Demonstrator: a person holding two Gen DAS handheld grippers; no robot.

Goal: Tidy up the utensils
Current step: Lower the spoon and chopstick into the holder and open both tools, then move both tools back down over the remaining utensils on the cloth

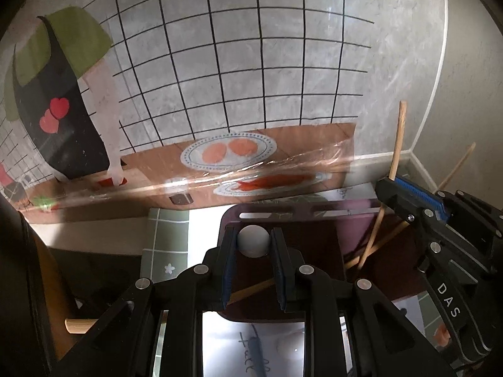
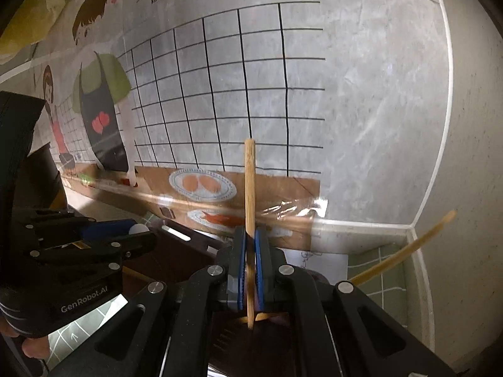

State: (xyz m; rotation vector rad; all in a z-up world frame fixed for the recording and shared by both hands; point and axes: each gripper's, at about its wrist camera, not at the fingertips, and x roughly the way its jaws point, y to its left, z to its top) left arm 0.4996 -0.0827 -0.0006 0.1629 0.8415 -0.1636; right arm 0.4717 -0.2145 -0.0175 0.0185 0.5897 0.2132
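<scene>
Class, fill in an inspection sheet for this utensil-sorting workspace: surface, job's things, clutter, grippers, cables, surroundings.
Surface: dark tray on a green-checked mat.
Job's things: upright chopstick; white-tipped utensil; loose chopsticks lying crossed on the tray.
Clutter: handwritten paper under the tray.
Grippers: left gripper shut on the white-tipped utensil; right gripper shut on the upright chopstick.
Cables: nothing seen.
Surroundings: grey wall with a cartoon kitchen sticker.
</scene>
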